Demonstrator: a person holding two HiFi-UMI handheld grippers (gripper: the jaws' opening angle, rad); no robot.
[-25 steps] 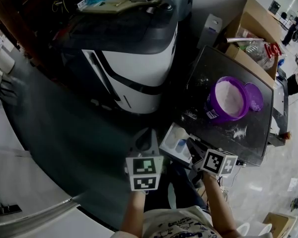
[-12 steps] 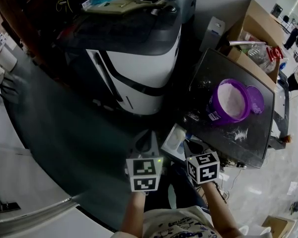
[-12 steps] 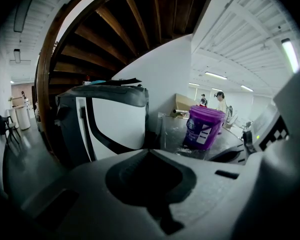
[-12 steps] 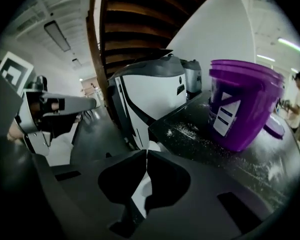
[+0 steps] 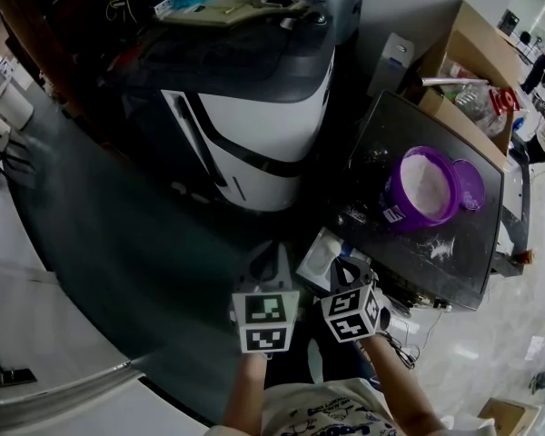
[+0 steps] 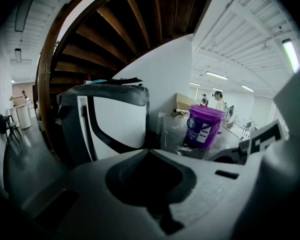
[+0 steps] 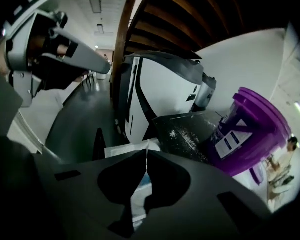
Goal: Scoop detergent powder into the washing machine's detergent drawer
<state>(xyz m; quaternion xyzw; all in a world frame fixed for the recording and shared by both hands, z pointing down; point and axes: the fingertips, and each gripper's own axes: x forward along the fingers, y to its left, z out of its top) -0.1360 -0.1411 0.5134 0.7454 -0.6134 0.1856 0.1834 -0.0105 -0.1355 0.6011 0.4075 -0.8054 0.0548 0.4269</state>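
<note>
Purple detergent tub [image 5: 424,187] is seen open on the dark tabletop [image 5: 391,130], with white powder visible inside. A purple lid [image 5: 470,183] is laid against its right side. Spilled powder [image 5: 436,243] is scattered on the tabletop in front of the tub.

The washing machine [image 5: 254,121], white front under a dark grey top, is placed left of the tabletop, and clutter is piled on top of it. The white detergent drawer [image 5: 320,254] is located low down, just beside the tabletop's near left corner, between the machine and the person. A blue patch is seen inside it.

Left hand-held gripper [image 5: 274,249]: jaws are pressed together and nothing is pinched. It is pointed toward the machine front.

Right hand-held gripper [image 5: 343,267]: jaws are likewise pressed together and nothing is pinched. Its tips are held just over the drawer's near edge. In the right gripper view the drawer is shown directly beyond the closed tips, with the tub further off to the right.

Both grippers are held side by side, near each other but apart. A cardboard box [image 5: 463,53] is seen behind the tabletop.
</note>
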